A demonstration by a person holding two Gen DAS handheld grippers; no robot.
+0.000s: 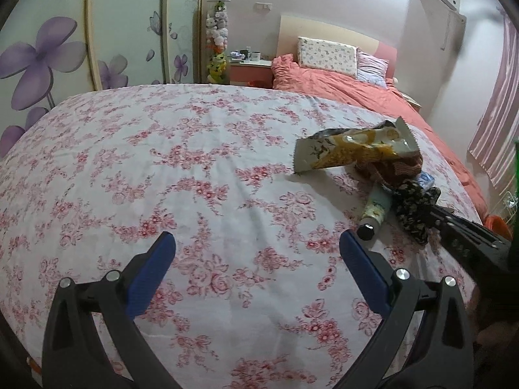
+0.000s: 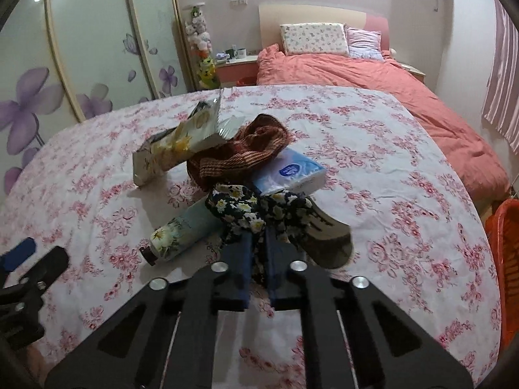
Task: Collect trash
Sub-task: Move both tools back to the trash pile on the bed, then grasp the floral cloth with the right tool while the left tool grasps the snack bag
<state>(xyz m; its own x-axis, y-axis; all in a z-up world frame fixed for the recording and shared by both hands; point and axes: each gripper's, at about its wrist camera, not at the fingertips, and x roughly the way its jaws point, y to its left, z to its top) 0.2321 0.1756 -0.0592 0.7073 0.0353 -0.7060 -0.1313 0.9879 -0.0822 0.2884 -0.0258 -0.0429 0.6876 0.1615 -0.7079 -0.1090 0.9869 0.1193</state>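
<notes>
Nearest, our right gripper [image 2: 258,243] is clamped on a black, flower-printed cloth [image 2: 240,207] atop the pink-floral sheet [image 2: 389,162]; our left gripper [image 1: 258,243] gapes wide, holding nothing. Beyond the cloth lie a floral tube [image 2: 181,231], a blue tissue pack [image 2: 292,173], a brown knit [image 2: 243,152] and, farthest, a yellow-white foil wrapper [image 2: 181,139].

A home bedroom: bed [image 2: 373,74], pillows [image 2: 313,37], floral wardrobe doors [image 1: 97,32].

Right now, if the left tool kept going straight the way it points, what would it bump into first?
Probably just the flowery bedsheet. The left tool is open with nothing between its fingers, and the snack wrapper and lotion tube sit off to its right. Depth is hard to judge here.
</notes>
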